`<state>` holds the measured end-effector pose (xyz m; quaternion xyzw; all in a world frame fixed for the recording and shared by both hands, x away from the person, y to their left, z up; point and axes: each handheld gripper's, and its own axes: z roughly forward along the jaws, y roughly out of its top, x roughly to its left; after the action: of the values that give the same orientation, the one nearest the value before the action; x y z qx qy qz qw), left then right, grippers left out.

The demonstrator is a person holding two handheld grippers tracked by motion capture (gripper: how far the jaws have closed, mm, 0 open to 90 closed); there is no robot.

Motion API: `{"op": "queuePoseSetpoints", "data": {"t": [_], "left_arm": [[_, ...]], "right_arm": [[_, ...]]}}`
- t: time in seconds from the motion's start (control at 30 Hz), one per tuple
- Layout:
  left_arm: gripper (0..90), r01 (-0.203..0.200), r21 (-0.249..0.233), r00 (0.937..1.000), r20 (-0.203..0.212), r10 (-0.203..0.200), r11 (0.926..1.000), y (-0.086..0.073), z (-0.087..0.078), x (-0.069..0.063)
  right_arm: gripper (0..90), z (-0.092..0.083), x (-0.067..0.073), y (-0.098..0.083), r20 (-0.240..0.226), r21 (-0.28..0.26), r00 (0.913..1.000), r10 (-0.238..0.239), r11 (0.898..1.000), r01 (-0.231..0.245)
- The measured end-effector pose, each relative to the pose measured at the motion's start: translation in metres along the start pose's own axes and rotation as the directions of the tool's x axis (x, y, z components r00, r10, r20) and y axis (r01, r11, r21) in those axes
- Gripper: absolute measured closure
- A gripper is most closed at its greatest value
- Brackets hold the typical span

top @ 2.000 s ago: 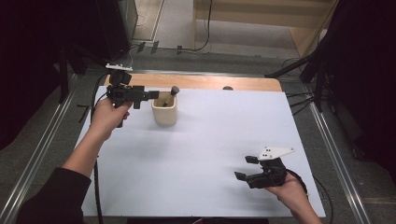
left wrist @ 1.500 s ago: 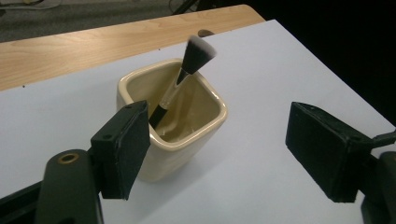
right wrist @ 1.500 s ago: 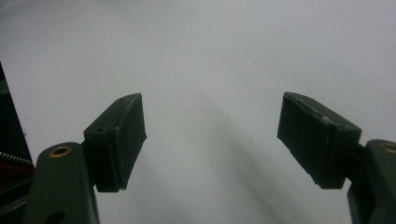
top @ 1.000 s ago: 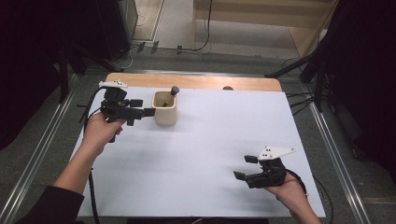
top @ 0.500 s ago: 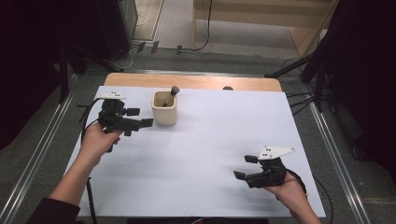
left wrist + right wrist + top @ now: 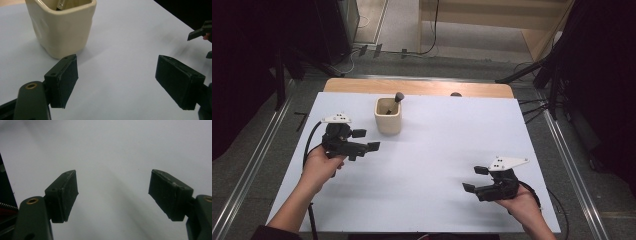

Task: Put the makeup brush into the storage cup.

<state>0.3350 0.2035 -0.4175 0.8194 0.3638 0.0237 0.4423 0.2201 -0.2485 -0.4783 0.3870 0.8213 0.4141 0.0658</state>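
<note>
Nearest, the right gripper [image 6: 476, 179] is held wide apart and empty above the white table [image 6: 437, 165]. Farther off, the left gripper [image 6: 366, 140], equally wide and empty, is held just beside the cream cup [image 6: 388, 116] containing a dark-tipped utensil [image 6: 398, 97]; the cup could be tipped by a sideways nudge.

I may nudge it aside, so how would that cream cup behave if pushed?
The cream cup looks glazed, thick-walled ceramic, so probably heavy for its size and slick to grip. Its squat, squarish body on the white table should slide, not roll. The dark-tipped tool leaning inside may rattle or shift.
</note>
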Motion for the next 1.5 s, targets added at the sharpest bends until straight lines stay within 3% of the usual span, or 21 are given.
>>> {"op": "queuePoseSetpoints", "data": {"t": [0.33,0.53,0.73,0.87,0.97,1.1,1.27,1.5], "left_arm": [[20.3,-0.04,0.025,0.9989,-0.022,0.04,0.9989,-0.023,-0.001,-0.006],[20.3,-0.042,0.009,0.9991,0.007,0.042,0.9991,-0.034,-0.004,-0.011],[20.4,-0.091,0.042,0.9958,0.0,0.091,0.9949,-0.044,-0.006,-0.016],[20.8,-0.092,0.056,0.9957,0.011,0.092,0.9942,-0.051,-0.007,-0.018],[20.8,-0.112,0.076,0.9935,-0.01,0.113,0.9907,-0.055,-0.009,-0.02],[21.0,-0.118,0.077,0.9931,0.006,0.117,0.9901,-0.061,-0.011,-0.021],[21.7,-0.16,0.088,0.9871,0.006,0.16,0.9832,-0.067,-0.014,-0.022],[21.8,-0.165,0.092,0.9863,0.018,0.164,0.982,-0.074,-0.018,-0.024]], "right_arm": [[24.4,-0.003,-0.002,0.0,0.001,-0.011,0.9999,0.015,1.0,-0.015],[24.4,-0.002,-0.002,0.0,0.0,-0.01,1.0,0.007,1.0,-0.007],[24.5,-0.002,-0.003,0.0,0.002,-0.011,1.0,0.008,1.0,-0.008],[24.5,-0.002,-0.003,-0.001,0.003,-0.004,1.0,0.009,1.0,-0.009],[24.5,-0.002,-0.003,-0.001,0.004,-0.005,0.9999,0.013,1.0,-0.013],[24.5,-0.001,-0.004,-0.001,0.005,-0.004,0.9999,0.011,1.0,-0.011],[24.5,-0.001,-0.004,-0.001,0.005,-0.004,0.9999,0.013,1.0,-0.012],[24.8,0.0,-0.004,-0.001,0.007,-0.007,0.9998,0.02,1.0,-0.02]]}}
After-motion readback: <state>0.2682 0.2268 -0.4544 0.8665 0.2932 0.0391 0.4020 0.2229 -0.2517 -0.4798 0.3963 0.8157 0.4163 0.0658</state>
